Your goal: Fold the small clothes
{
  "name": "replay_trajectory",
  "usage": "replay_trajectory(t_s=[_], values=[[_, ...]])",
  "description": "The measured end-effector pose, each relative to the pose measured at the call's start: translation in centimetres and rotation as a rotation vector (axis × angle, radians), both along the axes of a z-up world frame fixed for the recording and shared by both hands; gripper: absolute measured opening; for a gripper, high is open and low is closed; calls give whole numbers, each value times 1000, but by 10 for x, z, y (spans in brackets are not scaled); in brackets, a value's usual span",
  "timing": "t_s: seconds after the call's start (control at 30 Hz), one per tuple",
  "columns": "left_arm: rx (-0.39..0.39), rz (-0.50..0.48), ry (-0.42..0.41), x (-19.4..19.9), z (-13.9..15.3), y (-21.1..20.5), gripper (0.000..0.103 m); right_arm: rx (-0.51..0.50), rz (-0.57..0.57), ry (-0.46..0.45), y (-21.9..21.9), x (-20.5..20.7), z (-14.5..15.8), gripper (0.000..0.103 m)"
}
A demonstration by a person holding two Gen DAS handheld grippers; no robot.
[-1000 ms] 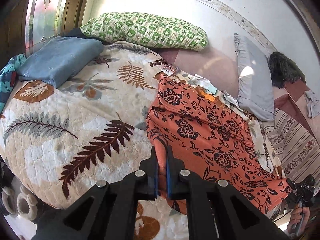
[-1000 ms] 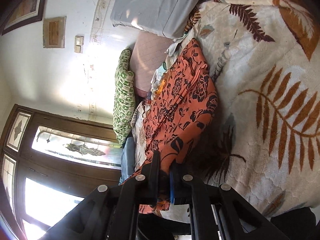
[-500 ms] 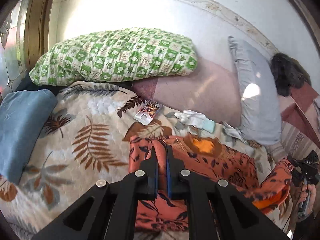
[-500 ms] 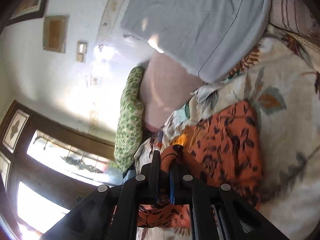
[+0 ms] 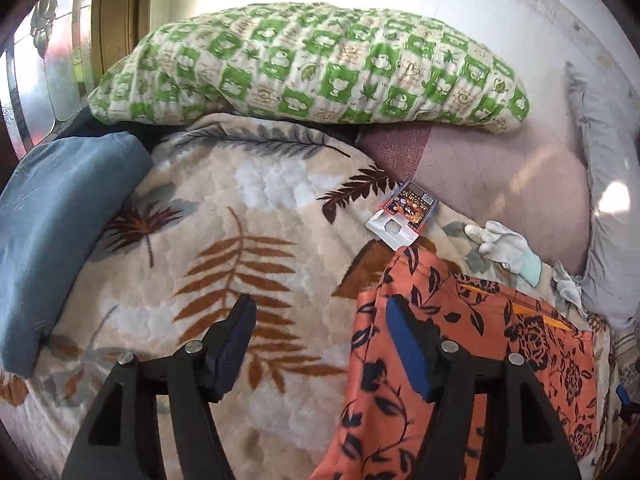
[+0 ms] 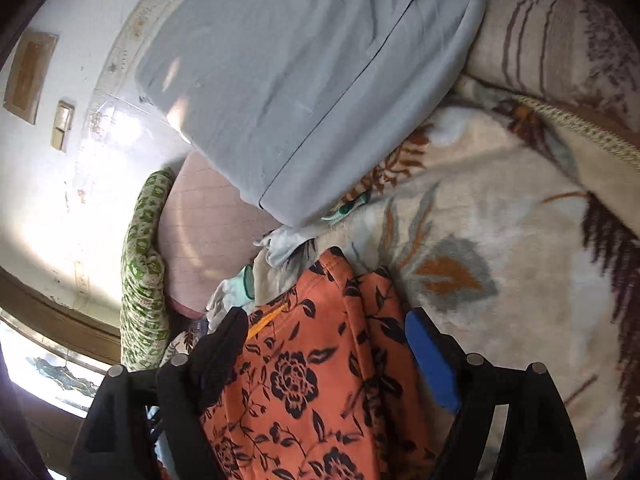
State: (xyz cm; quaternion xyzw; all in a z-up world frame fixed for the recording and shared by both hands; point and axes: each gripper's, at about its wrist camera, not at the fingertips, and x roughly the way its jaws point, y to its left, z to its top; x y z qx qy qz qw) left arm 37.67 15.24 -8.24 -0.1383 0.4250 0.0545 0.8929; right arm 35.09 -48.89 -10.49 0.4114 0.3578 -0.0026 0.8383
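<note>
Both jaws opening: left gripper wide over the blanket, card packet only there; right gripper straddles the orange garment ungripped

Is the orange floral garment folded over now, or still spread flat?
Folded over: the orange floral garment lies doubled on the blanket, layered edges showing at its top. How neatly, cannot tell.

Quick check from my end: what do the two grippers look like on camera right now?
Both match. The left gripper and right gripper have angular matte black fingers with cut-out slots and silver round bolt heads. Each has blue pads on the inner finger faces. No cables, markings, hands or sleeves show.
</note>
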Motion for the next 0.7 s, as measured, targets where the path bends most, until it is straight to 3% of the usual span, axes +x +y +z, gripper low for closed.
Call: replay_trajectory(t_s=[0.07,0.17,0.37,0.47,0.6,0.7], values=[[-16,2,10,-28,-1,6,70,-55,26,57,4,-25,-2,84],[-57,-27,75,-61,-18,3,70,-60,140,121,24,-55,-16,84],[-67,-53,184,-79,-52,-25,70,-183,261,156,63,-74,-37,82],[-57,-55,157,-88,-45,-26,70,-241,313,138,76,-70,-31,73],[-139,-125,83,-103,-34,-17,70,-293,343,145,84,-66,-27,73],[-88,-182,69,-97,-35,-25,70,-301,365,148,86,-65,-31,73]])
